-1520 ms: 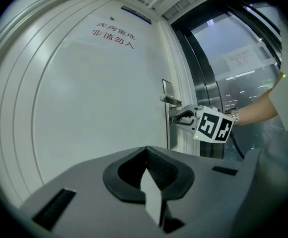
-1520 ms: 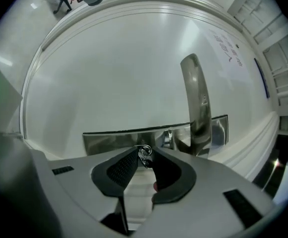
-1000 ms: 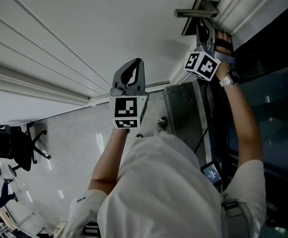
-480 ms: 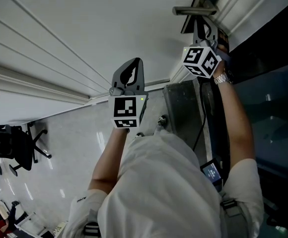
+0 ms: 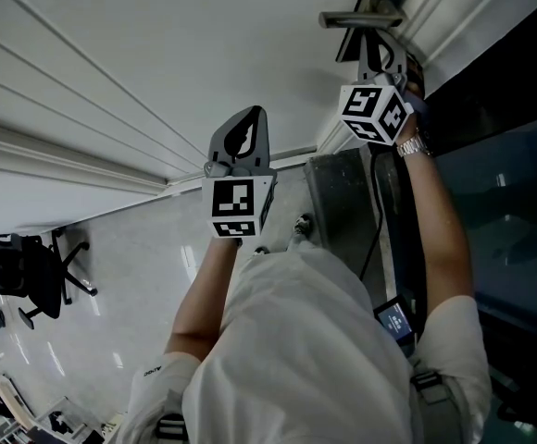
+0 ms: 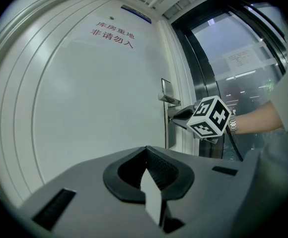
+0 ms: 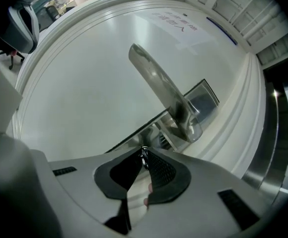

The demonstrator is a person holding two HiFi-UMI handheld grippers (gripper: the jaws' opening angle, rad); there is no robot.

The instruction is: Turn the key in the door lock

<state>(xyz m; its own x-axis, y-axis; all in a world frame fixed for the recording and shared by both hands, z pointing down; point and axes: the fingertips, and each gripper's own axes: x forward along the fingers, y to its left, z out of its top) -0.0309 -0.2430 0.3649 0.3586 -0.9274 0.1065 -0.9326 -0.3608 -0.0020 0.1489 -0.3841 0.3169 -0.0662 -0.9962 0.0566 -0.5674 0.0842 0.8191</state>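
The white door (image 5: pixel 157 54) fills the head view, its metal lever handle (image 5: pixel 361 18) at the top right. My right gripper (image 5: pixel 377 55) reaches the lock just below that handle. In the right gripper view the handle (image 7: pixel 159 88) and lock plate (image 7: pixel 201 100) lie just ahead, and a small metal key (image 7: pixel 143 155) sits pinched between the fingertips. These jaws have just been closing and now press on the key. My left gripper (image 5: pixel 248 118) hangs apart in front of the bare door panel, shut and empty. The left gripper view shows the right gripper (image 6: pixel 178 118) at the lock.
A dark glass partition (image 5: pixel 518 202) and a metal frame (image 5: pixel 343 211) stand to the door's right. An office chair (image 5: pixel 28 276) is on the floor at the left. A red-lettered notice (image 6: pixel 111 31) is on the door. A small lit screen (image 5: pixel 395 320) hangs at the person's waist.
The right gripper has rolled at the lock, its marker cube turning and shifting slightly up and left. The left gripper has not moved.
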